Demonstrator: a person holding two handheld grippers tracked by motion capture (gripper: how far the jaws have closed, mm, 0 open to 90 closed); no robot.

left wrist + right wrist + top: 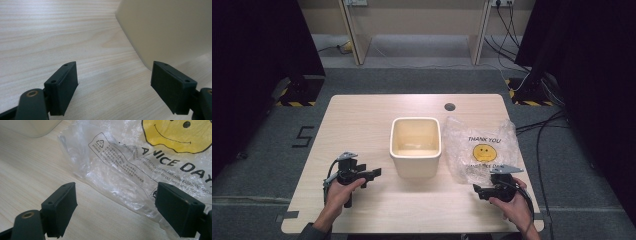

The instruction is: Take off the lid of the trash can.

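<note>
So the crinkly clear plastic bag with the yellow smiley print (480, 147) lies flat on the pale wooden worktop (362, 125), just right of the cream rectangular plastic bin (416, 145). The right hand-held gripper (478, 191) sits at the bag's near edge, jaws spread wide with nothing in them, so it's clearly the closer one. The left hand-held gripper (374, 173) is also gaping and empty, pointing at the bin's side wall.
</note>
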